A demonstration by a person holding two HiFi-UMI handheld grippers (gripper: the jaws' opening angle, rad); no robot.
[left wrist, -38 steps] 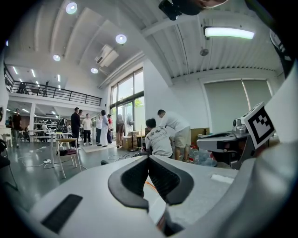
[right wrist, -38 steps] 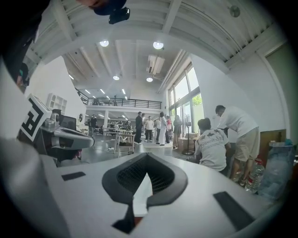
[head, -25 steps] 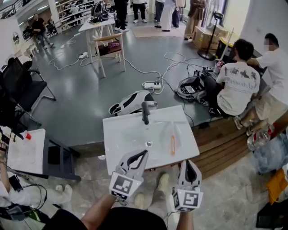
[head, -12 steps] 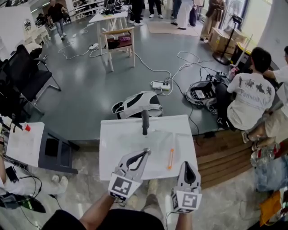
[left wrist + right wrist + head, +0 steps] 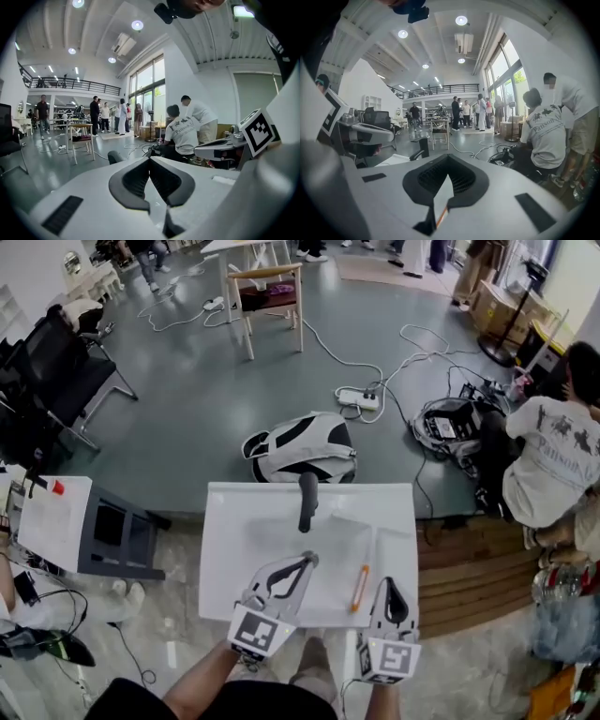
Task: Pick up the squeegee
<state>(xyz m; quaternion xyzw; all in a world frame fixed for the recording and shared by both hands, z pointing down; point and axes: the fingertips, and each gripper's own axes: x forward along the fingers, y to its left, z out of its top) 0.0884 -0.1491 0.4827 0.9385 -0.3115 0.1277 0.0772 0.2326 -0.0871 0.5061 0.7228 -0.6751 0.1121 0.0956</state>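
The squeegee (image 5: 360,588), a slim orange-handled tool, lies on the right part of a white sink top (image 5: 234,521), near its front edge. A black faucet (image 5: 307,501) stands at the sink's back middle. My left gripper (image 5: 307,561) reaches over the sink's front edge to the left of the squeegee, and its tips meet with nothing between them (image 5: 150,159). My right gripper (image 5: 388,583) hovers just right of the squeegee, also shut and empty (image 5: 448,158). Through the slot below its jaws an orange sliver of the squeegee (image 5: 439,215) shows.
A grey-white backpack (image 5: 305,448) lies on the floor behind the sink, with a power strip (image 5: 359,397) and cables beyond. A person sits at the right (image 5: 553,460) above a wooden platform (image 5: 469,568). A white cabinet (image 5: 56,521) and black chair (image 5: 47,362) stand left.
Both grippers have come forward and down toward the sink. The left one's tips now reach over the basin, and the right one has come up beside the squeegee. Both jaws stay shut.
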